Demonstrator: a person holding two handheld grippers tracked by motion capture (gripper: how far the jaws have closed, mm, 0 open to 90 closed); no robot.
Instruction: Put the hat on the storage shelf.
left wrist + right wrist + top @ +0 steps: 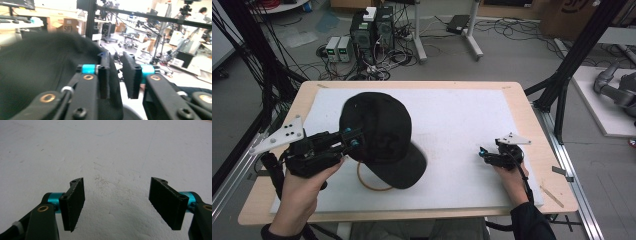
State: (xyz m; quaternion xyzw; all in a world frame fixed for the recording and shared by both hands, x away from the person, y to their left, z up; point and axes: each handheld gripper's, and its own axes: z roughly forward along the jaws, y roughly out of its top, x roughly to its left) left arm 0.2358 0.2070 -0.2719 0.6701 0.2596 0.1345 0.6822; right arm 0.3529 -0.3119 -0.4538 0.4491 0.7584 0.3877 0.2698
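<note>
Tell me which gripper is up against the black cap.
The left gripper, whose jaws reach the cap at its side. The right gripper rests apart on the white mat, jaws wide open.

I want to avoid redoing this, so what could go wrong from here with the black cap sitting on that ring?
1. The black fabric baseball cap sits tilted on a thin brown ring, brim overhanging, so it may slide off.
2. The left gripper is at the cap's side with jaws slightly parted; pulling away could snag the fabric.
3. The right gripper, open over the white foam mat, is too far off to steady it.
</note>
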